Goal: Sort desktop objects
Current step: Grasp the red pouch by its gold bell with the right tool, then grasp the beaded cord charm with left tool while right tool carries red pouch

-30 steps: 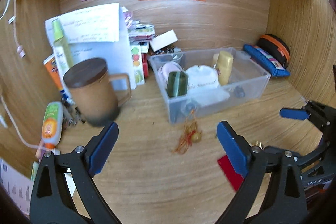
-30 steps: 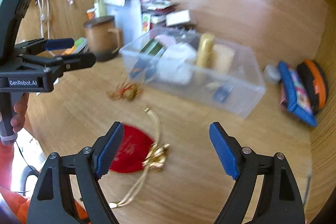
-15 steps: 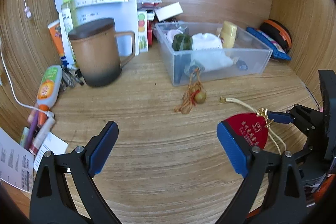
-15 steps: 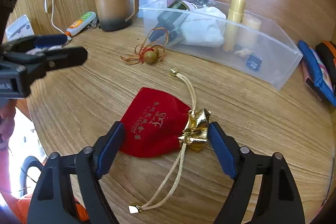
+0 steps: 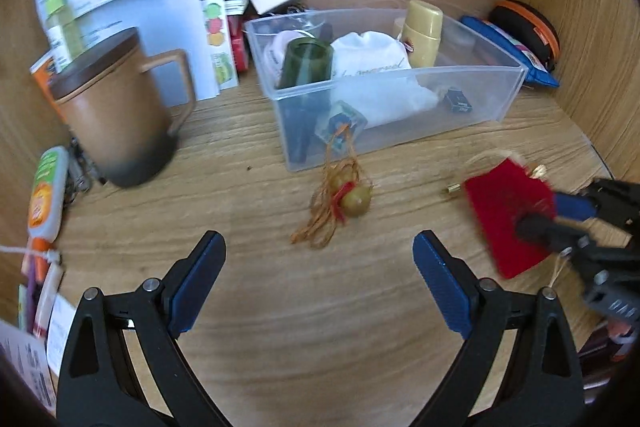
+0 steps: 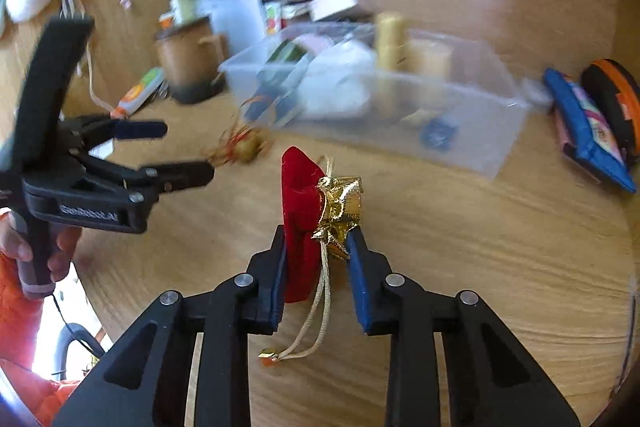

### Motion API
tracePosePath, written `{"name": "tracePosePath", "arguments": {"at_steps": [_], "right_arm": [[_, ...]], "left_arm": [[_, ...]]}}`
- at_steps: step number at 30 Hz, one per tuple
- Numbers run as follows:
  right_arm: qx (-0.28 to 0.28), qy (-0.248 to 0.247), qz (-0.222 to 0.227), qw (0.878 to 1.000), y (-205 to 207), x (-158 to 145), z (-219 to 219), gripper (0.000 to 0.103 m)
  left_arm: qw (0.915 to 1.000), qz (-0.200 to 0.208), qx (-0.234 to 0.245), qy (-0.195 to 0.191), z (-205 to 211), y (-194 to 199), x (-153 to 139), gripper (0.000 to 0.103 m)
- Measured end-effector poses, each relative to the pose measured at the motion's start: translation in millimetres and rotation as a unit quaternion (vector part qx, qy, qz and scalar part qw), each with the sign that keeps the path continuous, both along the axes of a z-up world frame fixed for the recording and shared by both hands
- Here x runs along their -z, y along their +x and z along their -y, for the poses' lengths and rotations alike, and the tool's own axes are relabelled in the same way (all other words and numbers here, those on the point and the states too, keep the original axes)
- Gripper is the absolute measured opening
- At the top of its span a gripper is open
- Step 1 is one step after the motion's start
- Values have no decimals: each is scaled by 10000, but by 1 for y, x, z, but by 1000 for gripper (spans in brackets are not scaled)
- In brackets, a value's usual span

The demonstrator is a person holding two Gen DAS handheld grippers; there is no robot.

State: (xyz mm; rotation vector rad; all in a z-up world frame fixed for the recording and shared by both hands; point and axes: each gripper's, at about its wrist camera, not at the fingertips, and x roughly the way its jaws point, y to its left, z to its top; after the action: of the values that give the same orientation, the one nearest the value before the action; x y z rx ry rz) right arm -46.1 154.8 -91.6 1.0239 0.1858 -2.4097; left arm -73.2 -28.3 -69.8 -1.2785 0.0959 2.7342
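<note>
Gripping red pouch (image 6: 301,223) now: right gripper (image 6: 316,259) closed, previously open.

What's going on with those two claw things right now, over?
Right gripper shut on red pouch, lifted off desk. Left gripper open, empty. Bead tassel lies before clear bin.

My left wrist camera looks low across the desk; the right sits closer — both share the clear bin (image 5: 400,95) (image 6: 360,87) mid-frame.
</note>
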Motion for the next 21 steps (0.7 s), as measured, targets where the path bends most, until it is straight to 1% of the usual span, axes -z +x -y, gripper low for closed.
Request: {"name": "tracePosePath", "arguments": {"at_steps": [4, 7, 9, 11, 13, 15, 17, 18, 20, 21], "right_arm": [[202, -147, -100, 9996, -10, -16, -24, 25], [281, -194, -125, 9993, -17, -22, -36, 25], [327, -197, -154, 9992, -21, -25, -41, 25], [354, -206, -158, 9990, -26, -26, -44, 25], [340, -236, -154, 9990, -30, -27, -46, 25], [319, -236, -184, 9990, -32, -30, -46, 25], [295, -223, -223, 9991, -33, -31, -46, 25], [286, -221, -233, 9991, -34, -32, -46, 25], [274, -218, -240, 9991, -35, -32, -46, 25], [263, -221, -237, 9991, -35, -32, -45, 25]], "left_arm": [[9999, 101, 36, -105, -7, -19, 4, 96], [9997, 156, 82, -178, -14, -31, 7, 95], [9996, 168, 109, -191, -17, -35, 9, 90], [9993, 273, 152, -189, -21, -41, 12, 70], [9987, 418, 229, -195, -24, -46, 18, 61], [9987, 378, 257, -210, -26, -46, 17, 60], [9987, 384, 292, -180, -26, -49, 17, 49], [9986, 388, 319, -141, -26, -49, 17, 45], [9986, 381, 344, -103, -26, -50, 17, 33], [9986, 371, 365, -114, -26, -49, 17, 30]]}}
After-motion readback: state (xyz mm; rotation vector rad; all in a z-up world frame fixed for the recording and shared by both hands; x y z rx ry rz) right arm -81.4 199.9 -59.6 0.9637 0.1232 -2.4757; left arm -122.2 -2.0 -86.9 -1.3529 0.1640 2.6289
